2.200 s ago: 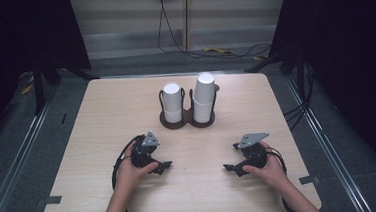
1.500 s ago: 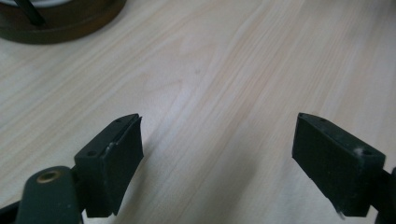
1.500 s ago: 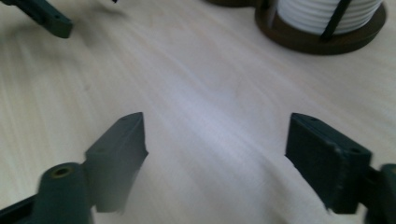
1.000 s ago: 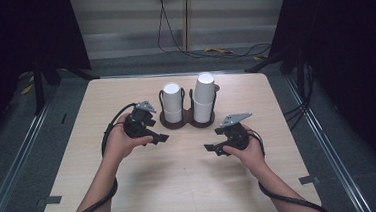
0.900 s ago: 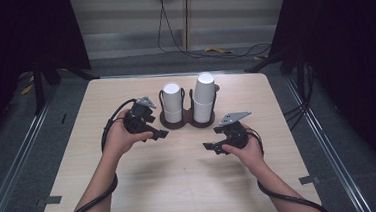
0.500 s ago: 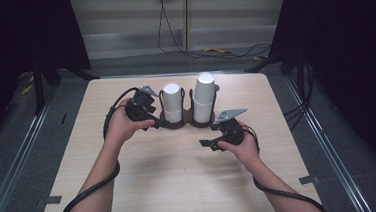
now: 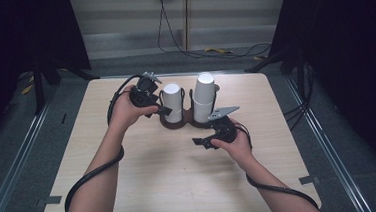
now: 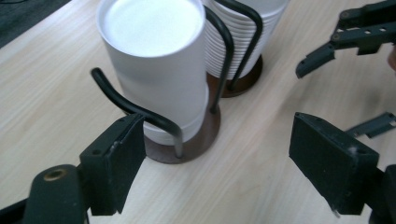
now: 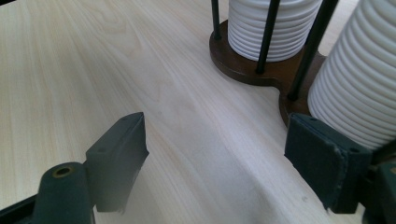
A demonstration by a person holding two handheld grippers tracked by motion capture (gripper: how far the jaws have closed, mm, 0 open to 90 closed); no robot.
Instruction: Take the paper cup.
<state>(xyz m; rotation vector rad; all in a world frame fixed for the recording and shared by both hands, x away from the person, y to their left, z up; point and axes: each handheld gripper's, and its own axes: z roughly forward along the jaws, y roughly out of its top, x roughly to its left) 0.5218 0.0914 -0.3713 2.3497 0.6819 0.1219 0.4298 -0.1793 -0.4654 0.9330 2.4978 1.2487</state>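
A brown wooden holder [image 7: 177,123] with black wire rods stands at the table's far middle and carries two upside-down stacks of white cups. The left stack [image 7: 173,102] is shorter than the right stack [image 7: 204,97]. My left gripper [image 7: 157,104] hovers open beside the short stack's left side. In the left gripper view that stack [image 8: 154,70] lies just ahead of the wide jaws of the left gripper [image 8: 224,163], apart from both. My right gripper [image 7: 204,135] is open over the table just in front of the holder. The right gripper [image 9: 215,158] has bare wood between its jaws, the ribbed taller stack [image 9: 359,84] beside one jaw.
The light wooden table [image 7: 146,189] has free room across its near half and both sides. Dark floor, metal rails and cables surround it. The right gripper [image 8: 345,37] shows in the left gripper view, beyond the holder's base [image 8: 196,135].
Both hands came forward from the table's near part. The left gripper rose and moved up to the short cup stack; the right gripper shifted slightly toward the holder. Jaws stayed open.
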